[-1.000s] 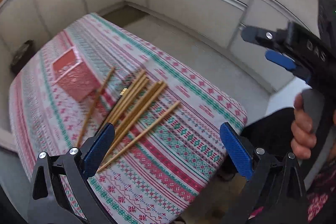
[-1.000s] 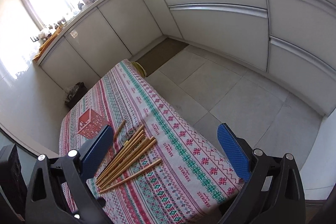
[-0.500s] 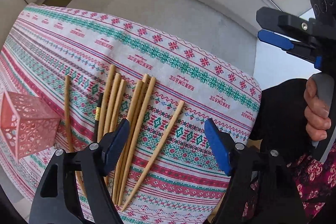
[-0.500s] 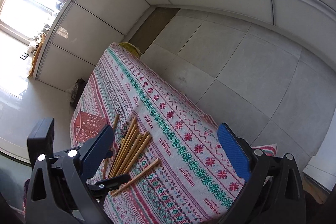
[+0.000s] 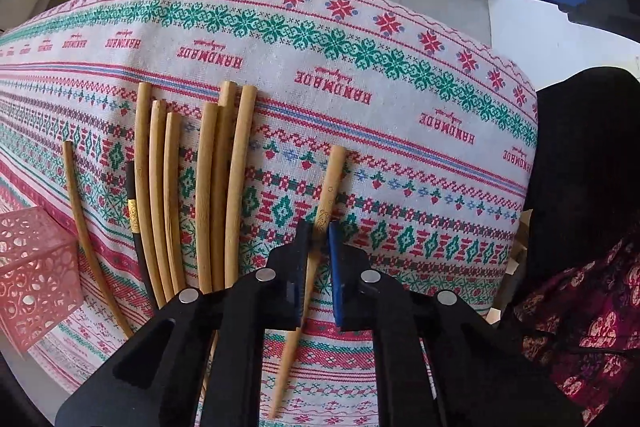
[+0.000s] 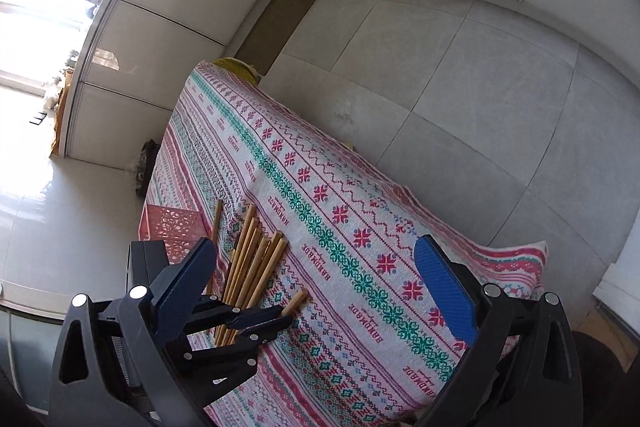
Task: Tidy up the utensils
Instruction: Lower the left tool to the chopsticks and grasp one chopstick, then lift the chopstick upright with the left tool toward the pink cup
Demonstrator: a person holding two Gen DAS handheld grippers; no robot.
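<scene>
- The left gripper is down low over the table, and its two tips are squeezed close on one wooden chopstick.
- That chopstick lies by itself on the tablecloth. It is off to the right of the other sticks, with cloth showing between them.
- Its thick end points away from the gripper, and its thin end pokes out near the table's front edge, under the gripper.
- I cannot tell if the chopstick is lifted yet or still touching the cloth.
- A bunch of wooden chopsticks lies side by side to the left, all pointing about the same way.
- One dark chopstick with a gold band lies at the left side of that bunch.
- One more thin wooden stick lies alone, left of the dark one.
- A pink basket with little holes in its walls sits on the cloth at the far left, just beside that thin stick.
- The right gripper is up higher and to the side, looking down along the table. Its two blue tips are wide apart and there is nothing between them.
- From the right camera you can see the left gripper pinching the lone chopstick near the bunch, with the pink basket behind.
- The cloth has red and green patterns and the word HANDMADE on it.
</scene>
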